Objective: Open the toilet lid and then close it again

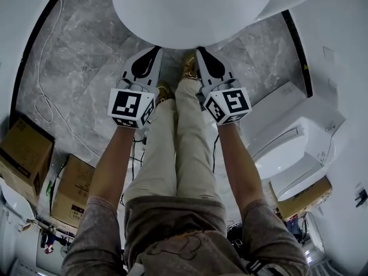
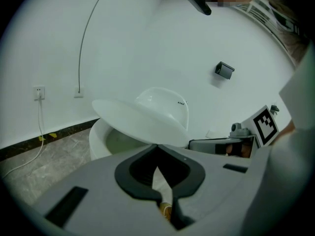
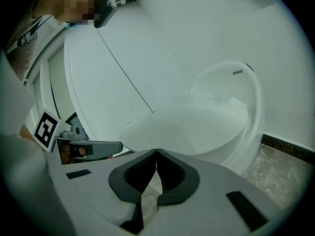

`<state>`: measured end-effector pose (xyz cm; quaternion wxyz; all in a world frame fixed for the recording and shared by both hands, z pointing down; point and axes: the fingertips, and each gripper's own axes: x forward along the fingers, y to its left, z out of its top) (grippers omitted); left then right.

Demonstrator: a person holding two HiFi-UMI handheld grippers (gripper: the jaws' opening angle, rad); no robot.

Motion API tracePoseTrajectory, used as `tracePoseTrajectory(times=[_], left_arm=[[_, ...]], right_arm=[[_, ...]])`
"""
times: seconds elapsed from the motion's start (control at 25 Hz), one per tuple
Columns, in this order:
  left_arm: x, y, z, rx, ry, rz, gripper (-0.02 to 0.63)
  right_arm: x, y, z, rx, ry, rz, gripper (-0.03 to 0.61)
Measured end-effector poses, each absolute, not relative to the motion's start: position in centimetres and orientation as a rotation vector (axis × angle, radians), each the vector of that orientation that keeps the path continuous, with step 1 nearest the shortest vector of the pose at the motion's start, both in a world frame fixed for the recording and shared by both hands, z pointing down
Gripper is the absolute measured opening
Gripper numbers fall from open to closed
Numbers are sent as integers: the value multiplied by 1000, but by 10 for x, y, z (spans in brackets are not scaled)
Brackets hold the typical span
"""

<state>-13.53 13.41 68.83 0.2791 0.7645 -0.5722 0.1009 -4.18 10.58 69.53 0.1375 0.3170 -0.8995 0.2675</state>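
Note:
The white toilet lid [image 1: 190,10] fills the top of the head view. In the left gripper view the lid [image 2: 142,122] hangs tilted, part way up over the bowl [image 2: 98,139]. My left gripper [image 1: 156,49] and right gripper [image 1: 199,49] sit side by side with their tips under the lid's front edge. Both are shut with nothing between the jaws. The left gripper [image 2: 157,145] has its tips right at the lid's rim. The right gripper [image 3: 157,151] also meets the lid [image 3: 197,127] from below, with the raised rear part [image 3: 253,107] behind it.
My legs [image 1: 178,142] and shoes [image 1: 188,68] stand just before the toilet. Cardboard boxes [image 1: 23,154] lie at the left. A second toilet [image 1: 293,148] stands at the right. A cable [image 1: 46,96] trails over the grey marble floor to a wall socket [image 2: 38,92].

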Motion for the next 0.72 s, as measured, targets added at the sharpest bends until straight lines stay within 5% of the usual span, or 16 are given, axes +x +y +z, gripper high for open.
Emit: tracePoseTrajectory(times=[0.72], left_arm=[[-69, 33, 486, 2284, -1486, 186, 9]], right_arm=[[15, 25, 531, 1153, -2683, 842, 26]])
